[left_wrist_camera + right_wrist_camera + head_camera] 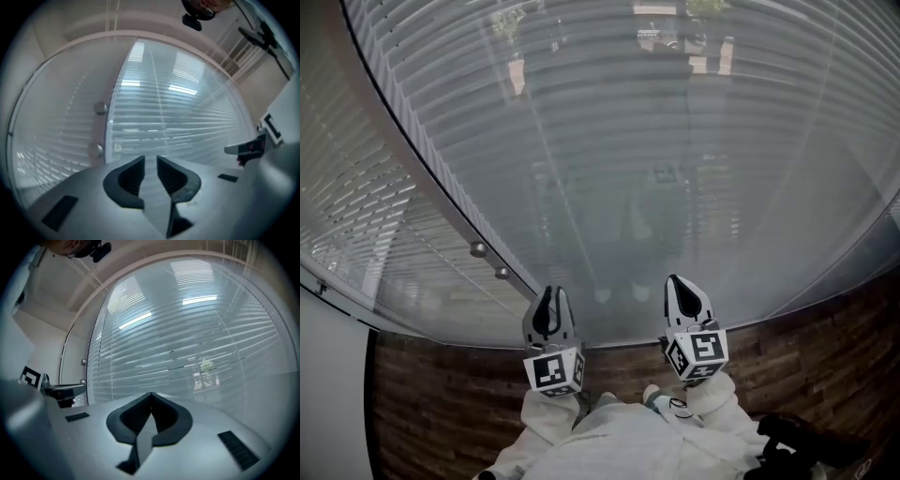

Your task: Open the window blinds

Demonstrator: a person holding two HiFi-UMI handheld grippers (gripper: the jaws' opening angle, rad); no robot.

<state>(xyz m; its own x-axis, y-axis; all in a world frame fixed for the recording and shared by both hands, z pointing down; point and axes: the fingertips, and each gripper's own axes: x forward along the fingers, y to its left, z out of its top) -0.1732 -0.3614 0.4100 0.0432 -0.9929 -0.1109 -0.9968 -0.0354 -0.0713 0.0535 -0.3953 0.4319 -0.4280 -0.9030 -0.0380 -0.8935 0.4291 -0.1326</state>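
Pale horizontal-slat window blinds (675, 141) fill the wall ahead behind a glossy pane, and some outdoor shapes show dimly through the slats. They also fill the left gripper view (178, 117) and the right gripper view (197, 343). My left gripper (553, 292) is held up level in front of the pane's lower edge. Its jaws (150, 158) stand a narrow gap apart with nothing between them. My right gripper (679, 281) hangs beside it to the right, with its tips (151, 393) meeting, empty. Neither gripper touches the blinds.
A slanted frame strip with two round knobs (478, 249) (100, 108) separates this pane from a second blind panel (356, 216) on the left. Below lies dark wood-plank flooring (825, 347). A white wall (333, 394) stands at far left and a dark object (806, 441) at lower right.
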